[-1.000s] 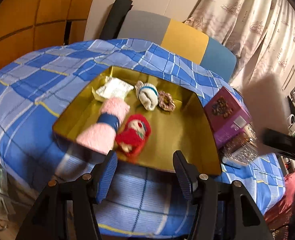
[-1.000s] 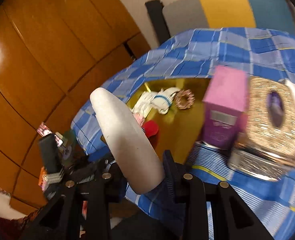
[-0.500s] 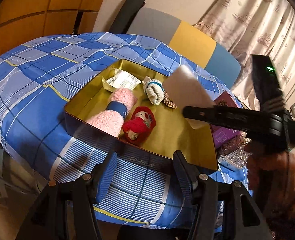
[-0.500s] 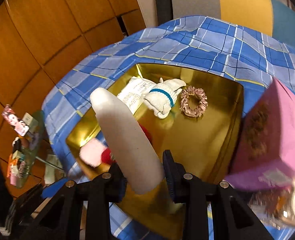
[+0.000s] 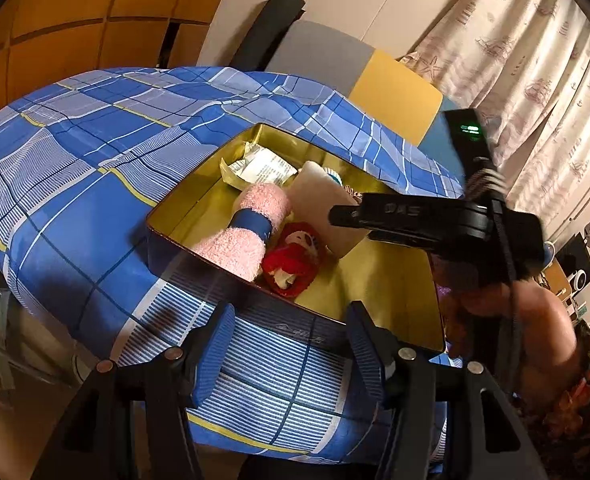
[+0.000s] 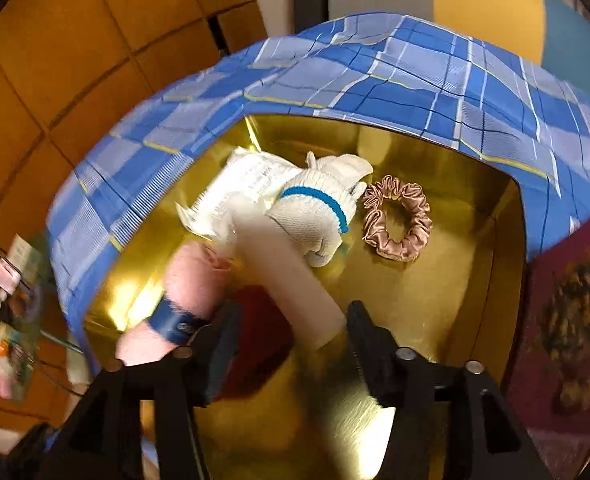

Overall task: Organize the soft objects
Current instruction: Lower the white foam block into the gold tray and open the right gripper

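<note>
A gold tin tray [image 5: 391, 292] [image 6: 455, 320] sits on the blue plaid cloth. In it lie a pink rolled towel with a blue band [image 5: 251, 228] [image 6: 191, 280], a red doll [image 5: 295, 256], a white glove with a blue stripe [image 6: 319, 204], a tan scrunchie [image 6: 399, 218] and a paper packet [image 5: 261, 166] [image 6: 235, 192]. My right gripper [image 6: 291, 336] is open over the tray; a pale foam cylinder [image 6: 287, 268] [image 5: 321, 208] lies loose between its jaws, which stand apart from it. My left gripper [image 5: 291, 344] is open and empty over the cloth before the tray.
A purple box [image 6: 567, 320] stands right of the tray. A grey, yellow and teal chair [image 5: 379, 80] is behind the table. Wooden wall panels [image 6: 75, 60] are on the left, curtains [image 5: 535, 60] on the right. Clutter [image 6: 11, 300] lies below the table's left edge.
My right gripper has moved forward and down over the tray and its jaws have opened, letting go of the foam cylinder. My left gripper stays open and has shifted slightly.
</note>
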`<state>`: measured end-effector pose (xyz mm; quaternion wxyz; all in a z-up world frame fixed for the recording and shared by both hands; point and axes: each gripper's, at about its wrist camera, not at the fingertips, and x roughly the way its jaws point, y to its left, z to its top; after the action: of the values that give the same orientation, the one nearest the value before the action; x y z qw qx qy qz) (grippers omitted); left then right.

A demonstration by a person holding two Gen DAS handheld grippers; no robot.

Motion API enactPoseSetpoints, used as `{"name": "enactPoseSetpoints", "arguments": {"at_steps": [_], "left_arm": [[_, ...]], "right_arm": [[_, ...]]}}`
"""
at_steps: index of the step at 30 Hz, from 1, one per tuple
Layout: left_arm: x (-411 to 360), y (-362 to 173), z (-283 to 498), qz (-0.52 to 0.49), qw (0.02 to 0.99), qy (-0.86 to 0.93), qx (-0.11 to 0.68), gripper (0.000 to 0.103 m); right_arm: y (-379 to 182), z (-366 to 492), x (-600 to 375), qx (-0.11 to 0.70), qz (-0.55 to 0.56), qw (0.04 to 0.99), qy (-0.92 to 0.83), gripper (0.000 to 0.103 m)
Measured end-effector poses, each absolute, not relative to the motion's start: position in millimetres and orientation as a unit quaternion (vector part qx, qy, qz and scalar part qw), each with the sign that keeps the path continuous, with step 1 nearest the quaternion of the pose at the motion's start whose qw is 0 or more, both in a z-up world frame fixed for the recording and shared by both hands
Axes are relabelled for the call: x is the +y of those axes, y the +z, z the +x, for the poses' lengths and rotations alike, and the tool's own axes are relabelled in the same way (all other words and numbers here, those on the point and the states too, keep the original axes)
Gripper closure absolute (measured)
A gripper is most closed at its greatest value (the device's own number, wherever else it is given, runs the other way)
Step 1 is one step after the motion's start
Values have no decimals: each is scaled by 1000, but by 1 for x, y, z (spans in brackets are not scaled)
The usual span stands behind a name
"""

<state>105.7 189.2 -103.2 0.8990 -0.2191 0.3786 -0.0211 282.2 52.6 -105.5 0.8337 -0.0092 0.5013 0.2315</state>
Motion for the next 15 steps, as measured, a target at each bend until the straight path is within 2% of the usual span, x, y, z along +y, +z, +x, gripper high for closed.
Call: {"name": "enactPoseSetpoints", "arguments": {"at_steps": [15], "left_arm": [[168,-109,104,-194,898,-39,394,44]], "right_arm": [[-48,196,4,434,40,860,264,39]]}}
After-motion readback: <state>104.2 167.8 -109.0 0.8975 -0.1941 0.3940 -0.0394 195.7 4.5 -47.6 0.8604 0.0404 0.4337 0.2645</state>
